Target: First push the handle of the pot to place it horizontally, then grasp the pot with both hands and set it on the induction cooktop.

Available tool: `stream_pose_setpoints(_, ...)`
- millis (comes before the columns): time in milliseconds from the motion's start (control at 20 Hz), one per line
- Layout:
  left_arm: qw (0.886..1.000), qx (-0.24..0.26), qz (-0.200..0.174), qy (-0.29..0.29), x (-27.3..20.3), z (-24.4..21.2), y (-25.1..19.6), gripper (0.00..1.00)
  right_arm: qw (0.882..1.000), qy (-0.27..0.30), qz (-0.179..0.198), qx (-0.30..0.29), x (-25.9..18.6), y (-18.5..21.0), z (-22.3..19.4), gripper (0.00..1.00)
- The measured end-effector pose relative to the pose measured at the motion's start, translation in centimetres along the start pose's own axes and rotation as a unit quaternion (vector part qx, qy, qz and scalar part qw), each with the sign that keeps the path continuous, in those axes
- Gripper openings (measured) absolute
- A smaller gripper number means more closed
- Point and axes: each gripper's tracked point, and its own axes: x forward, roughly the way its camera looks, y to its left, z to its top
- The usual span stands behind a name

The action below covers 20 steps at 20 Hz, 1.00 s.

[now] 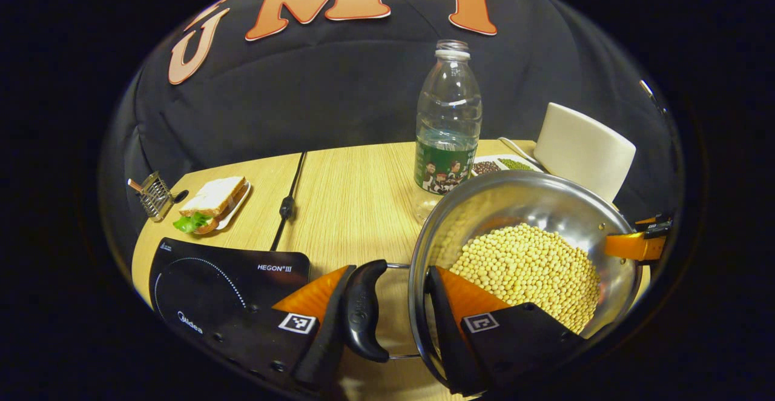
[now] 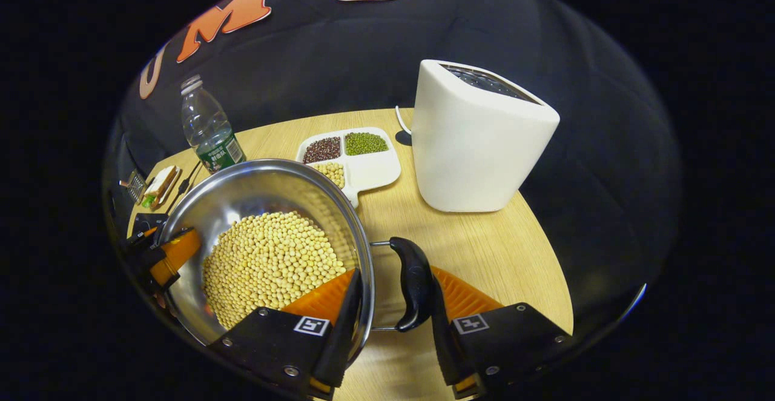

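On the wooden table (image 1: 357, 201), seen in the left gripper view: steel pot (image 1: 533, 201) full of pale yellow beans (image 1: 527, 268), tilted toward the camera, right of the black induction cooktop (image 1: 212, 280) and not on it. Left gripper (image 1: 387, 322) straddling the pot's near side, one finger outside the black handle (image 1: 363, 310), the other inside the rim over the beans; jaws apart, whether both press cannot be told. Beyond: plastic bottle (image 1: 448, 122), white toaster (image 1: 584, 146), sandwich on a plate (image 1: 213, 203), small wire grater (image 1: 154, 194), power cable (image 1: 289, 201).

From the right gripper view: same pot (image 2: 266, 189), its other black handle (image 2: 415, 283) lying level at the rim. Right gripper (image 2: 393, 322) set across rim and handle, left finger inside the pot wall, right finger touching the handle's outer face; grip not certain. Far side of the pot, the other gripper's orange finger (image 2: 175, 252) at the rim. Behind: divided white tray (image 2: 363, 162) of beans, toaster (image 2: 478, 140), bottle (image 2: 209, 128).
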Motion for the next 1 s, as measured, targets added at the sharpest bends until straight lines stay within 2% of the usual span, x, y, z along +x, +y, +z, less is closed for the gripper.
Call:
stream_pose_setpoints(50,1.0,-0.004,0.0,-0.003,0.0,0.2,0.1,0.74,1.0,-0.006,-0.003,-0.002,-0.1,-0.1,0.1,0.59)
stream_pose_setpoints(350,1.0,-0.026,-0.003,-0.002,-2.0,0.2,0.9,0.72,1.0,-0.014,-0.014,-0.004,-0.3,0.3,0.1,0.59)
stream_pose_setpoints(400,1.0,-0.026,-0.002,-0.003,-2.5,0.4,1.2,0.74,1.0,-0.017,-0.015,-0.008,-0.3,0.3,0.3,0.55)
stream_pose_setpoints(450,1.0,-0.029,-0.001,-0.006,-3.0,0.7,1.6,0.74,1.0,-0.023,-0.015,-0.008,-0.6,0.4,0.1,0.55)
stream_pose_setpoints(500,0.999,-0.031,-0.001,-0.007,-3.5,1.0,1.9,0.71,1.0,-0.027,-0.013,-0.006,-0.7,0.4,0.0,0.59)
stream_pose_setpoints(700,0.999,-0.033,0.008,-0.026,-6.2,2.6,4.1,0.74,0.999,-0.037,-0.004,-0.006,0.1,0.3,-0.1,0.59)
stream_pose_setpoints(750,0.999,-0.034,0.009,-0.03,-6.9,3.0,4.7,0.71,0.999,-0.041,-0.001,-0.007,0.3,0.3,-0.1,0.54)
stream_pose_setpoints(900,0.998,-0.035,0.018,-0.04,-9.1,3.8,7.1,0.74,0.999,-0.049,0.008,-0.015,0.4,0.6,-0.6,0.59)
stream_pose_setpoints(950,0.998,-0.034,0.022,-0.042,-9.9,4.1,8.1,0.73,0.999,-0.05,0.012,-0.016,0.6,0.6,-0.5,0.54)
stream_pose_setpoints(1000,0.998,-0.033,0.025,-0.044,-10.9,4.3,8.9,0.7,0.998,-0.049,0.016,-0.02,0.8,0.6,-0.6,0.54)
